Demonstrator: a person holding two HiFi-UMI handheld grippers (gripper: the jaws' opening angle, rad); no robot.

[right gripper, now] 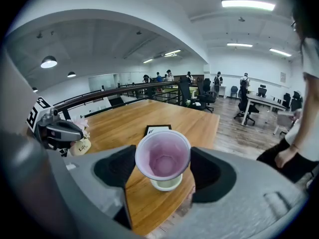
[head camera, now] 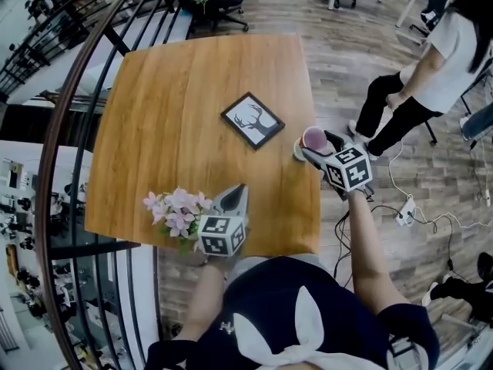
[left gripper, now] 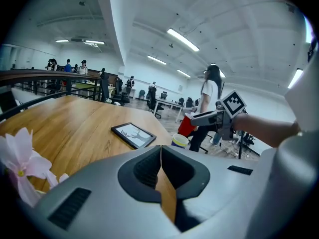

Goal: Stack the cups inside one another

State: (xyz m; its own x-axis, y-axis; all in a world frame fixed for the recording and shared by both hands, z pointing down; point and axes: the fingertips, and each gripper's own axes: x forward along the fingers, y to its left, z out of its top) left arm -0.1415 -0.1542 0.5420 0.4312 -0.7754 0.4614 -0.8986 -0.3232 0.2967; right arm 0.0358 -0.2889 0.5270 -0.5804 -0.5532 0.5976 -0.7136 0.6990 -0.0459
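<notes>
My right gripper (right gripper: 163,164) is shut on a pink cup (right gripper: 163,159), its pads against the rim on both sides. The cup hangs upright just over a pale, yellow-rimmed cup (right gripper: 168,184) that stands near the right edge of the wooden table (head camera: 192,91). In the left gripper view the held cup (left gripper: 187,126) looks red and sits a little above the yellow-rimmed cup (left gripper: 180,141). The head view shows the pink cup (head camera: 314,139) above the standing cup (head camera: 298,152) at the right gripper (head camera: 312,149). My left gripper (head camera: 239,190) rests shut and empty at the table's near edge.
A framed deer picture (head camera: 253,119) lies flat mid-table, left of the cups. A small vase of pink flowers (head camera: 177,209) stands beside the left gripper. A person (head camera: 431,68) sits to the right past the table. A railing (head camera: 69,122) curves along the left.
</notes>
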